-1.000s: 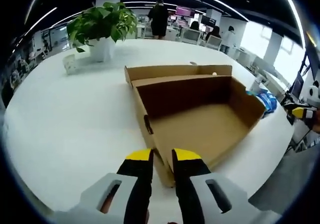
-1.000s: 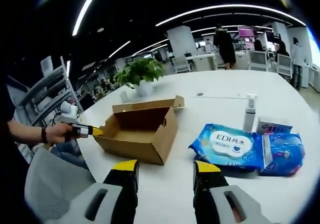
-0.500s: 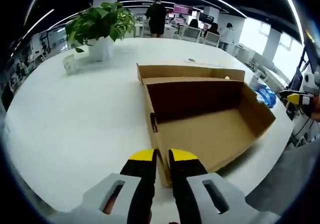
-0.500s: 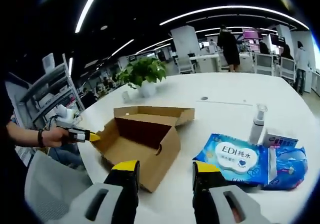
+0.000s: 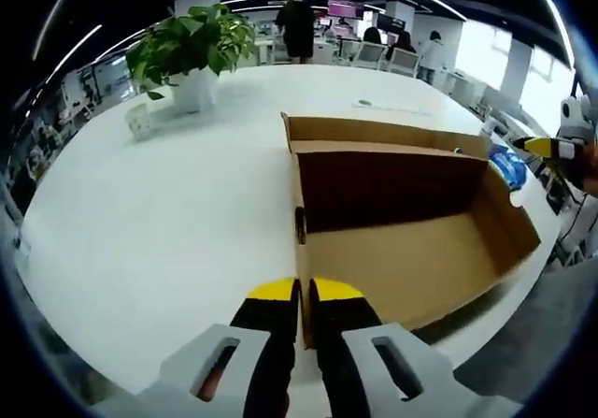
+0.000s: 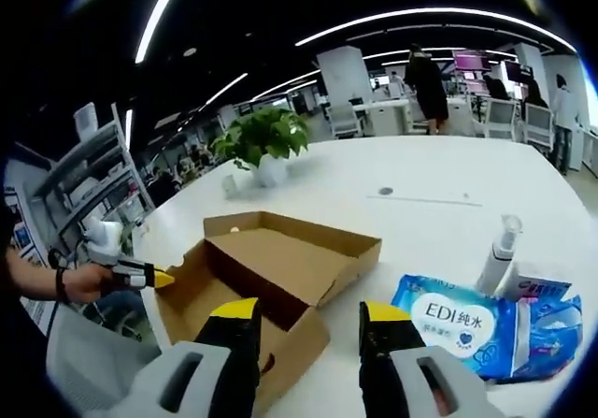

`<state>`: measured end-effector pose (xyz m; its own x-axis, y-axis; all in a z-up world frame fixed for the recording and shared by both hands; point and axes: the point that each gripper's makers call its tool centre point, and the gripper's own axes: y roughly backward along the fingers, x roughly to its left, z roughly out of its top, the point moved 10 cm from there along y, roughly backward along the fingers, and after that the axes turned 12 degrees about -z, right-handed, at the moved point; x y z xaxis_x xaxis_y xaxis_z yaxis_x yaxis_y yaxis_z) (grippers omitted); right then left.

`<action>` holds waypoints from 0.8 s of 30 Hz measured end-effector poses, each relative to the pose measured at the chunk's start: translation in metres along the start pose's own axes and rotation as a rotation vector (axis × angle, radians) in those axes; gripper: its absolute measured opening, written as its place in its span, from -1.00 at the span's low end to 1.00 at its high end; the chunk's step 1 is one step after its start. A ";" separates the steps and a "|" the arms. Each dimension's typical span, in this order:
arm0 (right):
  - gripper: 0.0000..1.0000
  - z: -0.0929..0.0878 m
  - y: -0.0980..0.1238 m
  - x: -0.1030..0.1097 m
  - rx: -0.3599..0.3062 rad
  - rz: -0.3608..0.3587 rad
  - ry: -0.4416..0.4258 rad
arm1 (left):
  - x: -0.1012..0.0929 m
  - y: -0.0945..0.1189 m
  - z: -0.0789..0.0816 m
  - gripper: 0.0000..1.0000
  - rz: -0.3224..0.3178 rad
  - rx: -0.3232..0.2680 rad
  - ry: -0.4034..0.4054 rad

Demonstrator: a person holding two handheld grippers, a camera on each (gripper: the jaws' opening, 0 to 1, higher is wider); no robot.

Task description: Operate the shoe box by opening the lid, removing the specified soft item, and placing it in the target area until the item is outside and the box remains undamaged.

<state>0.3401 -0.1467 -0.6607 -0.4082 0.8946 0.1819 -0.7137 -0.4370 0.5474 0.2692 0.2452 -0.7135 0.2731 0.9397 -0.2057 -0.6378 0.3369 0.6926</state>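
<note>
Because the left gripper (image 5: pixel 299 292) has its yellow-tipped jaws pinched onto the near corner wall of the shoe box (image 5: pixel 411 222), the open cardboard box sits under its control at the edge of the white table (image 5: pixel 159 203); its lid (image 5: pixel 374 133) lies folded back on the far side and no item is visible on the interior floor that shows. In the right gripper view the right gripper (image 6: pixel 306 320) hovers with jaws parted wide and nothing between them, over the box (image 6: pixel 280 268), with the left gripper (image 6: pixel 149 276) at the box's far corner; the soft item, a blue pack of wet wipes (image 6: pixel 458 320), lies on the table just beside the box, next to a spray bottle (image 6: pixel 500 250). A potted plant (image 5: pixel 192 49) stands well apart. The corrugated card is probably light and fairly stiff, yet its thin wall would crease under a hard pinch, so a gentle hold near a corner suits it; the wipes pack looks squashy and slick, best taken across its middle.
</note>
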 end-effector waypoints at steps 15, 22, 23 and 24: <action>-0.24 0.023 -0.039 -0.006 0.026 -0.039 -0.022 | -0.001 -0.002 -0.001 -0.95 0.016 0.005 0.005; -0.25 0.037 -0.064 -0.008 0.048 -0.049 -0.020 | -0.002 -0.002 -0.001 -0.94 0.018 0.006 0.006; -0.26 0.039 -0.068 -0.010 0.056 -0.061 -0.026 | -0.002 -0.002 -0.002 -0.94 0.018 0.006 0.004; -0.28 0.039 -0.070 -0.012 0.071 -0.079 -0.036 | -0.002 -0.002 -0.002 -0.94 0.020 0.005 -0.002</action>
<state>0.4175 -0.1226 -0.6693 -0.3310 0.9291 0.1647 -0.7002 -0.3589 0.6173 0.2683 0.2423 -0.7161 0.2617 0.9460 -0.1910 -0.6393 0.3182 0.7000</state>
